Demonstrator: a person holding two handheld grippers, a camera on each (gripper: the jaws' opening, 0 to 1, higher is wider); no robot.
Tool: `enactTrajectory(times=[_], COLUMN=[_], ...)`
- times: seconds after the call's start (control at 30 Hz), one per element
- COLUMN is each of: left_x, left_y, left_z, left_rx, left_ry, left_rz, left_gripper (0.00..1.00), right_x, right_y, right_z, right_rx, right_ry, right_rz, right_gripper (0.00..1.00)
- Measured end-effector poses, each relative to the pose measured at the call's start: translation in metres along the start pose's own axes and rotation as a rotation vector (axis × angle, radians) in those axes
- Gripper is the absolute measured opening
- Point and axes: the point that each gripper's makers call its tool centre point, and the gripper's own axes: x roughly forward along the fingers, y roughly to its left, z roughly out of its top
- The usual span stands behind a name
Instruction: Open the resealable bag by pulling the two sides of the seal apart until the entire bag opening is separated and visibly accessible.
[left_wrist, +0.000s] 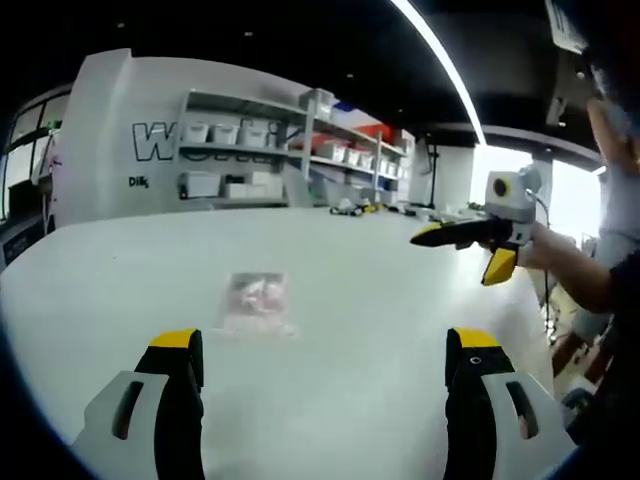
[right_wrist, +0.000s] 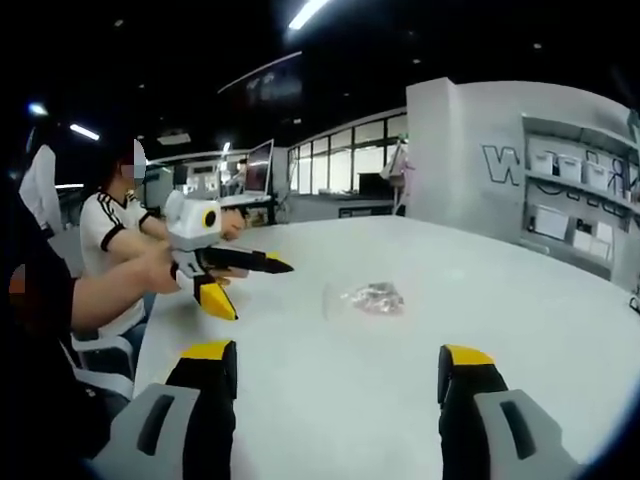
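Resealable bag (left_wrist: 256, 303) lies flat on the white counter (left_wrist: 380, 330), sealed, small reddish contents inside. It sits ahead of both tools, well apart from each. Left hand-held gripper (left_wrist: 325, 360) jaws wide, empty. Right hand-held gripper (right_wrist: 337, 378) likewise wide, empty. Which is nearer: cannot tell.

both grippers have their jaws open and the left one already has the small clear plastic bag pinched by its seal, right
Not quite. Both grippers stand open, but the left gripper holds nothing: in the left gripper view the small clear plastic resealable bag lies flat on the white table, ahead of the jaws and untouched. The right gripper is open too.
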Motion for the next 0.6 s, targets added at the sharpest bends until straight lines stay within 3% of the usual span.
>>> enactTrajectory(times=[0.6], left_x=[0.001], left_y=[0.005], left_z=[0.0], left_rx=[0.0], left_ry=[0.003], left_rz=[0.01], left_gripper=[1.0], right_x=[0.014], right_y=[-0.007], right_z=[0.0], right_rx=[-0.003], right_ry=[0.01], right_rz=[0.012], right_gripper=[0.8])
